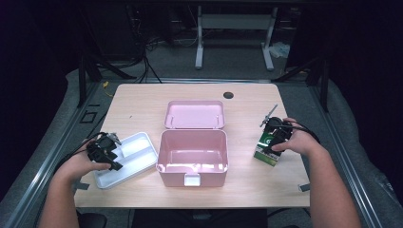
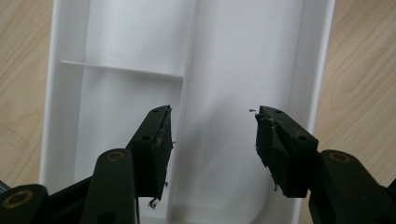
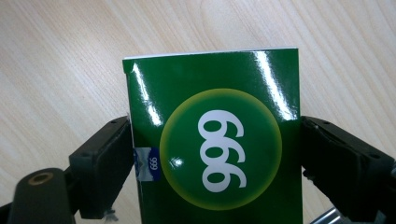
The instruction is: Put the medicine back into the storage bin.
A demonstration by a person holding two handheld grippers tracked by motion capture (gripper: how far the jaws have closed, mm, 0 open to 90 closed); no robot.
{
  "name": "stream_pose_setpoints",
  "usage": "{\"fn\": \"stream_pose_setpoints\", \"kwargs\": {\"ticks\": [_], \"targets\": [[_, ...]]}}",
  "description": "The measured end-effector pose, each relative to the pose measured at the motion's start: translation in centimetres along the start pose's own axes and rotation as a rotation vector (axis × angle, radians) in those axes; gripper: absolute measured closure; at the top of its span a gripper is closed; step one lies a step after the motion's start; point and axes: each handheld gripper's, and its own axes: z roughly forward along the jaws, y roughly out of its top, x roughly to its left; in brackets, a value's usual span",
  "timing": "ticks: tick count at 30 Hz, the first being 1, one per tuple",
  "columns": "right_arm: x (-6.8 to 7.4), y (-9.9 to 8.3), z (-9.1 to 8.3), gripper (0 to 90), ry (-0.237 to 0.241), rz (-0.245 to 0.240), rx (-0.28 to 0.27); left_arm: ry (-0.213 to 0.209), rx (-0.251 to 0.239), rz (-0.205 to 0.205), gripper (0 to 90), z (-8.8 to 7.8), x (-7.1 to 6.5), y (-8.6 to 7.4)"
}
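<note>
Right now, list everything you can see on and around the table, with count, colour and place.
Storage box: one, pink, table centre, lid open.
Tray: one, white, divided, left of box.
Carton: one, green, marked 999, right of box.
Table: one, light wood.
Metal frame: one, grey, on floor beyond table.
Left gripper: one, black, open above tray.
Right gripper: one, black, jaws against carton's sides.

Left gripper [image 1: 105, 151]: held in the left hand [image 1: 85, 161] at the person's left, jaws spread wide with nothing between them. Right gripper [image 1: 274, 135]: held in the right hand [image 1: 299, 141] at the person's right, jaws pressed against both sides of a green box [image 3: 212, 140].
</note>
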Motion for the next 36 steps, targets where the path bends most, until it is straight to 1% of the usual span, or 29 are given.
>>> {"fn": "stream_pose_setpoints", "kwargs": {"ticks": [4,5,7,10,12,14,15,20,24,28,36], "targets": [[0.05,0.14,-0.11,13.7,0.016,0.007,0.031,-0.001,-0.007,0.000,46.1,-0.10,-0.03,-0.05],[0.05,0.14,-0.11,13.7,0.016,0.007,0.031,-0.001,-0.007,0.000,46.1,-0.10,-0.03,-0.05],[0.08,0.29,-0.15,13.6,0.024,-0.001,0.055,-0.003,-0.006,0.002,46.1,-0.07,-0.04,-0.06],[-0.04,0.29,-0.15,13.6,0.028,0.005,0.065,-0.001,-0.004,0.005,46.2,-0.06,-0.07,-0.07],[-0.19,0.19,-0.12,13.5,0.040,0.008,0.072,-0.004,-0.005,0.003,46.1,-0.06,-0.08,-0.08],[-0.25,0.12,-0.06,13.5,0.041,0.012,0.067,-0.003,-0.007,-0.001,46.1,-0.11,-0.07,-0.11],[-0.34,0.07,-0.01,13.5,0.053,0.018,0.070,-0.003,-0.009,-0.002,46.1,-0.14,-0.04,-0.16],[-0.28,0.20,0.12,13.8,0.050,0.015,0.080,-0.002,-0.007,-0.001,46.2,-0.11,-0.04,-0.14],[-0.18,0.33,0.07,14.5,0.058,0.020,0.089,-0.005,-0.007,-0.001,46.2,-0.12,-0.07,-0.10],[-0.11,0.39,0.07,15.2,0.047,0.012,0.082,-0.004,-0.009,-0.002,46.2,-0.15,-0.05,-0.13],[0.01,0.41,-0.03,15.8,0.052,0.018,0.087,-0.004,-0.008,-0.002,46.2,-0.13,-0.06,-0.11]]}}
